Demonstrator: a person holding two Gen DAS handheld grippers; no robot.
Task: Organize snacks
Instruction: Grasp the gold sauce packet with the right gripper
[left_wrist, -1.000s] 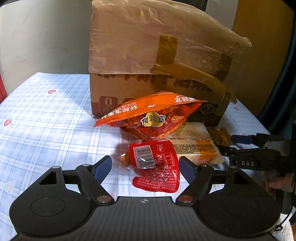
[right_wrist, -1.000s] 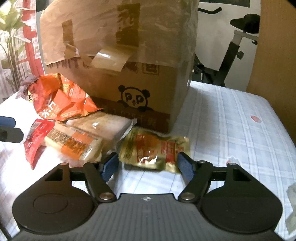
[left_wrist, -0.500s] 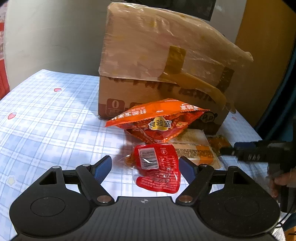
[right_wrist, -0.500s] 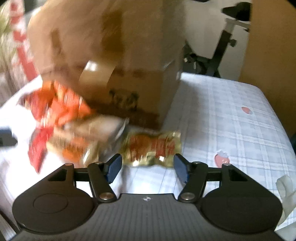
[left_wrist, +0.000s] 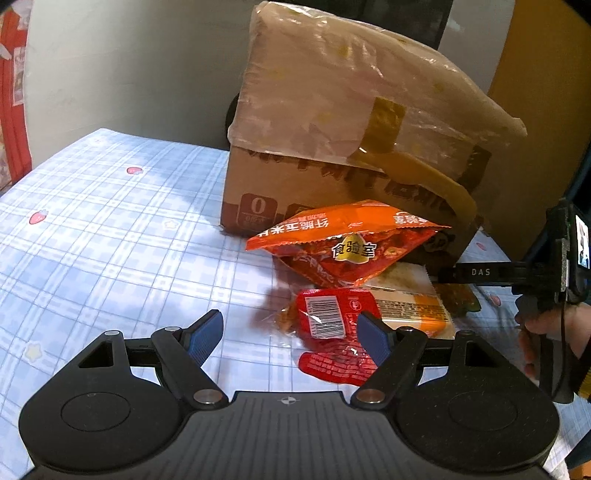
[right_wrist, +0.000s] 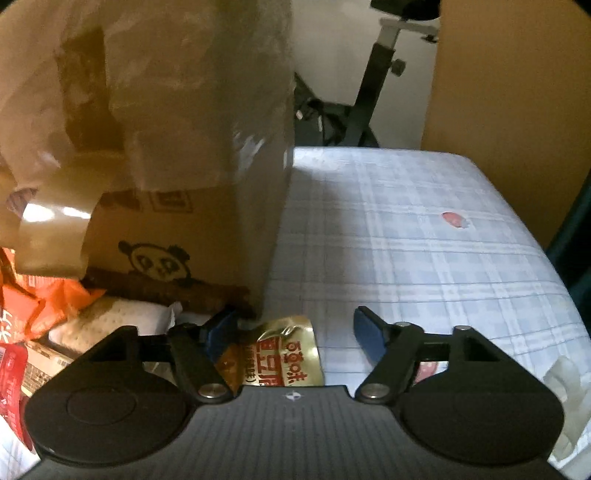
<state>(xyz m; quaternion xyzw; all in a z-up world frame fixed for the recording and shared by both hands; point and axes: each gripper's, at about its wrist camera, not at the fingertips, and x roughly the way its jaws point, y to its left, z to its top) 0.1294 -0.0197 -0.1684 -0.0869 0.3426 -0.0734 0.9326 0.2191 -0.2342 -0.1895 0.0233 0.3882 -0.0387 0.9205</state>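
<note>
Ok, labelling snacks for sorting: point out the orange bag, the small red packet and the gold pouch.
orange bag (left_wrist: 343, 245), left wrist view, front face by the yellow logo.
small red packet (left_wrist: 334, 317), left wrist view, barcode label.
gold pouch (right_wrist: 282, 356), right wrist view, printed front.

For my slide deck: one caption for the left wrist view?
Open left gripper hovers by a red snack packet before a taped cardboard box.

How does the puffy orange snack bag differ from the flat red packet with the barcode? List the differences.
The orange snack bag is bigger and puffed up; the red packet is smaller and lies flat. The orange bag rests against the cardboard box, partly atop other packs; the red packet lies nearer, by the open left gripper. Both are sealed foil-type wrappers on the checked cloth.
</note>
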